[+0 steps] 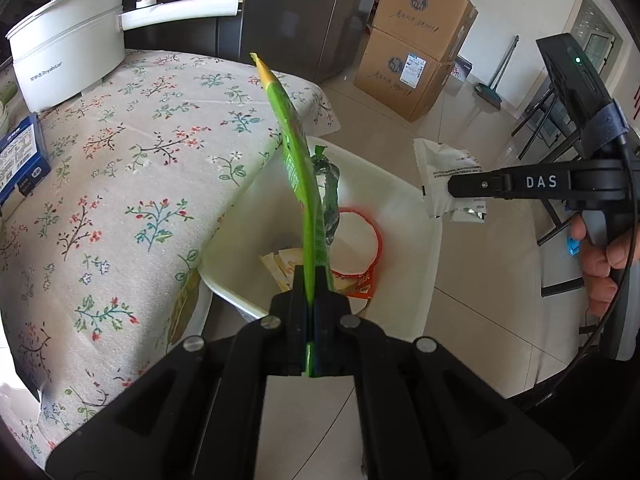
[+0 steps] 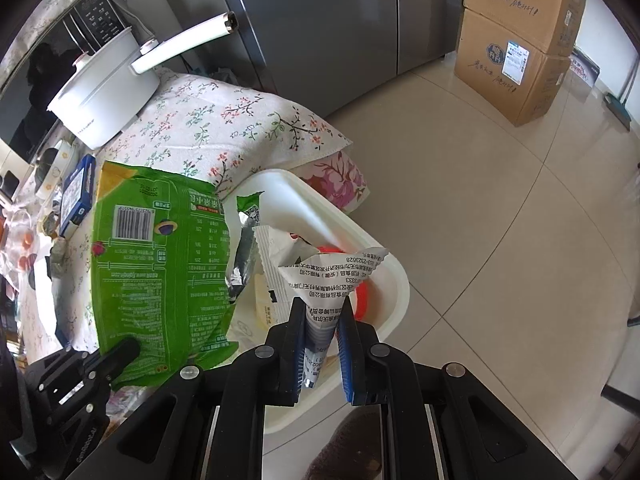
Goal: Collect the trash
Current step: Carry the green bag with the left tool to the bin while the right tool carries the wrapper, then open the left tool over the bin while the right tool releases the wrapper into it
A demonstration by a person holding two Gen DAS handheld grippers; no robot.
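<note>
My left gripper [image 1: 311, 280] is shut on a green snack bag [image 1: 298, 160], seen edge-on and held upright above the white trash bin [image 1: 404, 216]. The bag's printed back shows in the right wrist view [image 2: 160, 256]. My right gripper [image 2: 324, 320] is shut on a white printed wrapper [image 2: 332, 276], held over the bin [image 2: 384, 312]. From the left wrist view the right gripper [image 1: 452, 186] holds the wrapper [image 1: 444, 176] over the bin's right rim. Inside the bin lie a red ring [image 1: 368, 240], foil and paper scraps.
The bin stands on the tiled floor against a table with a floral cloth [image 1: 120, 184]. A white pot [image 1: 68, 52] and a blue box [image 1: 22, 156] sit on the table. Cardboard boxes [image 1: 416, 48] are stacked near a grey fridge [image 1: 288, 8].
</note>
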